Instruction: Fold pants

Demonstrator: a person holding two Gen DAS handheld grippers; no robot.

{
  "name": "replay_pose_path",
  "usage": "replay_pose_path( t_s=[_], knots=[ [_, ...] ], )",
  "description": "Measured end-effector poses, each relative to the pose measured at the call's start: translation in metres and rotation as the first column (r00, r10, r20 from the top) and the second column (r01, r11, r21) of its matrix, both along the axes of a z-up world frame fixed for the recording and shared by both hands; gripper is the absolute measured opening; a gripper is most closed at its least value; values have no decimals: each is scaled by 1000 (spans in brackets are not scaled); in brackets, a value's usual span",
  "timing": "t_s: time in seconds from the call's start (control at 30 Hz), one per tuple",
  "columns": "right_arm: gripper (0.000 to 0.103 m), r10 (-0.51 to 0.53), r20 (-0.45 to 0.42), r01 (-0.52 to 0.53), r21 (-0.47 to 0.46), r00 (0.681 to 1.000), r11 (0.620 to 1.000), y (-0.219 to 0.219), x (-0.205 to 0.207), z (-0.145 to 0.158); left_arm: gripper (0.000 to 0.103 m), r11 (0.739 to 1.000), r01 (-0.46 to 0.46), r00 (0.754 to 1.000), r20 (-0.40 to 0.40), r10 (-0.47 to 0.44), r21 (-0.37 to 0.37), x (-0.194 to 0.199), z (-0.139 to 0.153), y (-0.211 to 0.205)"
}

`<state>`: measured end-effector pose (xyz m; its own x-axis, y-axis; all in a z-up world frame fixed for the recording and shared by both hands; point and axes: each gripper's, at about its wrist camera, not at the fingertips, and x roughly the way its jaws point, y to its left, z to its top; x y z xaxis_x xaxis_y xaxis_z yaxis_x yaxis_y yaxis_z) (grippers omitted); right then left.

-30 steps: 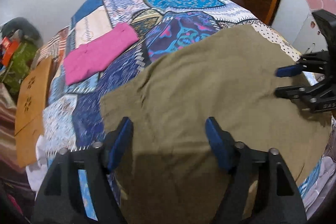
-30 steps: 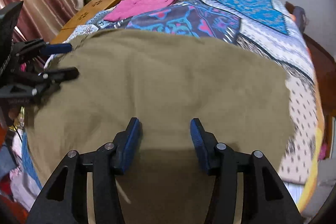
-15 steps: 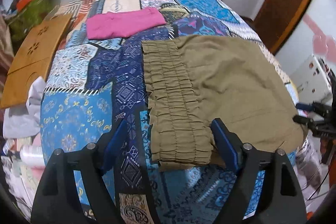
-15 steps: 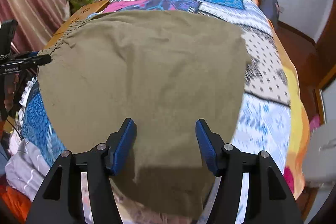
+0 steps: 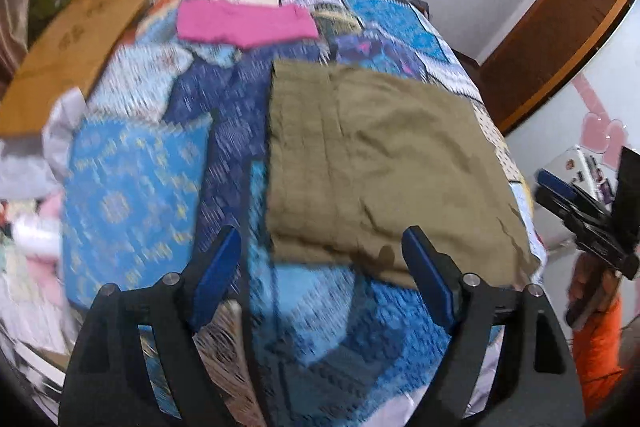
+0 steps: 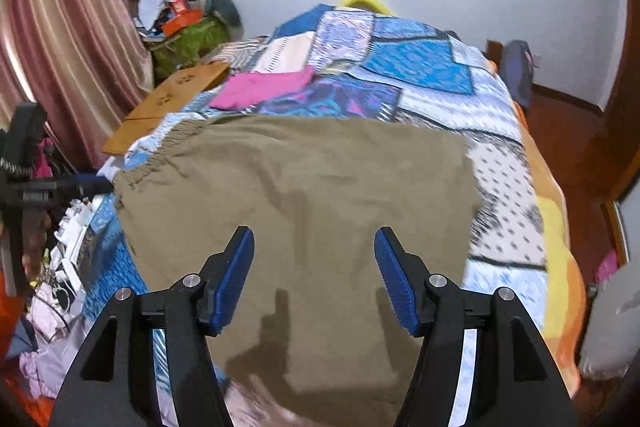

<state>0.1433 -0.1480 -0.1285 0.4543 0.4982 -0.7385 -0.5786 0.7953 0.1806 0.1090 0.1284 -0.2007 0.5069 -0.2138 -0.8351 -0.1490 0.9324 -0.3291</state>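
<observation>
The olive-brown pants (image 5: 380, 163) lie folded flat on the patchwork bedspread (image 5: 132, 195), a rough rectangle. Their gathered elastic waistband (image 6: 160, 163) runs along the edge at nine o'clock in the right wrist view. The cloth is lightly creased, and its six-o'clock edge hangs over the bed's side.

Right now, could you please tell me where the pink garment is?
The pink garment lies on the quilt beyond the olive pants, left of centre, beside the wooden board.
</observation>
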Motion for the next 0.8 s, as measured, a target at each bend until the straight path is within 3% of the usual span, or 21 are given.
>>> replay_pose_path(
  t_s=[0.13, 0.2, 0.27, 0.33, 0.63, 0.7, 0.8],
  knots=[
    [59, 61, -18, -61, -17, 998, 998, 28, -6, -16, 83, 997, 11, 999, -50, -15, -81, -7, -19, -6],
    [59, 101, -20, -101, -43, 995, 994, 41, -12, -25, 87, 994, 1, 999, -40, -5, -108, -8, -24, -8],
    [59, 130, -18, -131, -86, 991, 988, 51, -17, -35, 100, 992, 3, 1000, -28, -6, -130, -6, -27, -11],
    [59, 146, -22, -148, -128, 989, 981, 57, -21, -47, 100, 990, 0, 1000, -22, -3, -139, -2, -29, -15],
    [60, 140, -38, -142, -67, 989, 988, 48, -20, -52, 101, 980, -11, 1000, -19, 7, -200, 32, -28, -17],
    [60, 138, -37, -140, -60, 990, 988, 48, -20, -53, 96, 982, -20, 1000, -18, 17, -187, 38, -25, -16],
    [60, 136, -39, -138, -51, 990, 989, 47, -21, -53, 75, 987, -53, 998, -24, 50, -153, 48, -23, -12]
  ],
)
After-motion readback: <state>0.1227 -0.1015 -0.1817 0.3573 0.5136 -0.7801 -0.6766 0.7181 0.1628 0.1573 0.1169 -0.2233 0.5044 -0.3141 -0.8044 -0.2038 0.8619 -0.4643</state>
